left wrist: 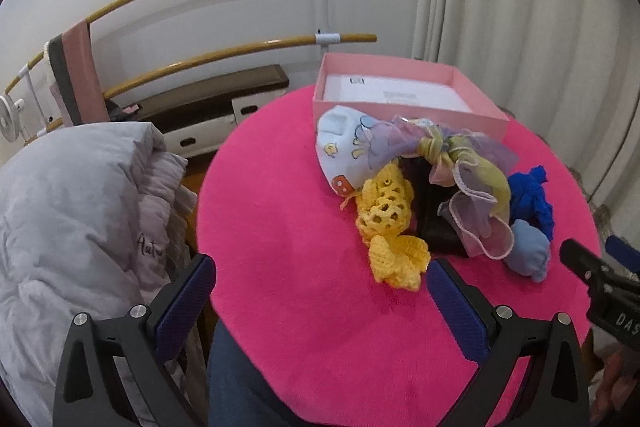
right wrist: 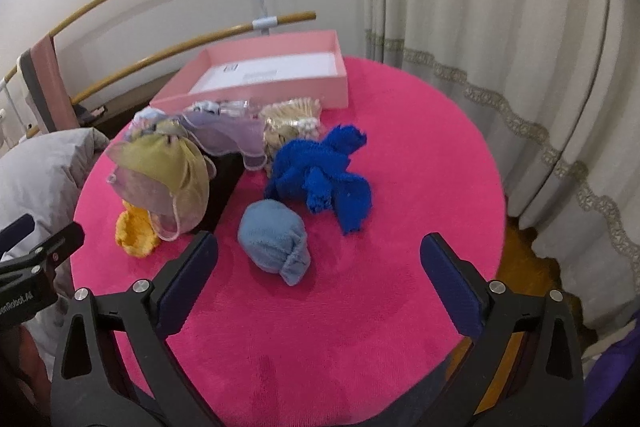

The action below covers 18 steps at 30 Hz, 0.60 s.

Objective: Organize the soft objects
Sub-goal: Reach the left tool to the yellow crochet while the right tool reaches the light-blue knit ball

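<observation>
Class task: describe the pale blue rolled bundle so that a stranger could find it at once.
Start at the round pink table with the pink box at its far edge. In the pile before it, the pale blue bundle lies nearest the viewer, smooth and egg-shaped beside the ragged royal-blue knit.

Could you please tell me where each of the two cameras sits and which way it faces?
Left wrist: on the left gripper, jaws open, over the near-left edge of the round pink-covered table, facing the yellow crocheted piece; a denim-clad leg shows below.
Right wrist: on the right gripper, jaws open, at the near edge, facing the light blue rolled cloth.
Shared: the royal blue knitted piece and the shallow pink cardboard box; each sees the other gripper.
</observation>
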Available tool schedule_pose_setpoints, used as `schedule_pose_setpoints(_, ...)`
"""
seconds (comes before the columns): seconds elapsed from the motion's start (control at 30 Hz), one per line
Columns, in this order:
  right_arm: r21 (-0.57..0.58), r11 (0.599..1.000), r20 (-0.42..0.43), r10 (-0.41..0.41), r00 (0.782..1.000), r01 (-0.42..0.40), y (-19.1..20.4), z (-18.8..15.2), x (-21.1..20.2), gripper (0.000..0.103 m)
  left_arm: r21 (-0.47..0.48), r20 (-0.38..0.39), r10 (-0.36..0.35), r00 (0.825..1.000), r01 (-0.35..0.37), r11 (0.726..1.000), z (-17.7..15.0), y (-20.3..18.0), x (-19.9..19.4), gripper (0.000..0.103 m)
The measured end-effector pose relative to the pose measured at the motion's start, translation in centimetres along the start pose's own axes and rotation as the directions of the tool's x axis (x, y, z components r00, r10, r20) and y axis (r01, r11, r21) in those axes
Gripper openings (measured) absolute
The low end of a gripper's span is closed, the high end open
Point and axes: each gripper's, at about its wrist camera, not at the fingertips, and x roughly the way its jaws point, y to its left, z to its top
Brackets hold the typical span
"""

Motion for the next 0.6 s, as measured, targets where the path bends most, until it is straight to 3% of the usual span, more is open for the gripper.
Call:
schedule_pose_setpoints(0.47, 0.009, 0.993, -0.128, 0.121, 0.984, -0.121, 0.9, 0.3, 5.4, 0.065, 0.010, -0.080, -0.024, 0.996, 0.024, 1.000, 2.3, -0.9, 9.7, 0.103)
schedule_pose_setpoints(0.6, 0.010, 0.991, -0.142, 0.136, 0.981, -0.136, 1.1, 0.4, 6.2, 0.063, -0.004, -0.105, -0.034, 0.994, 0.034, 0.999, 2.8, -0.9, 12.9, 0.103)
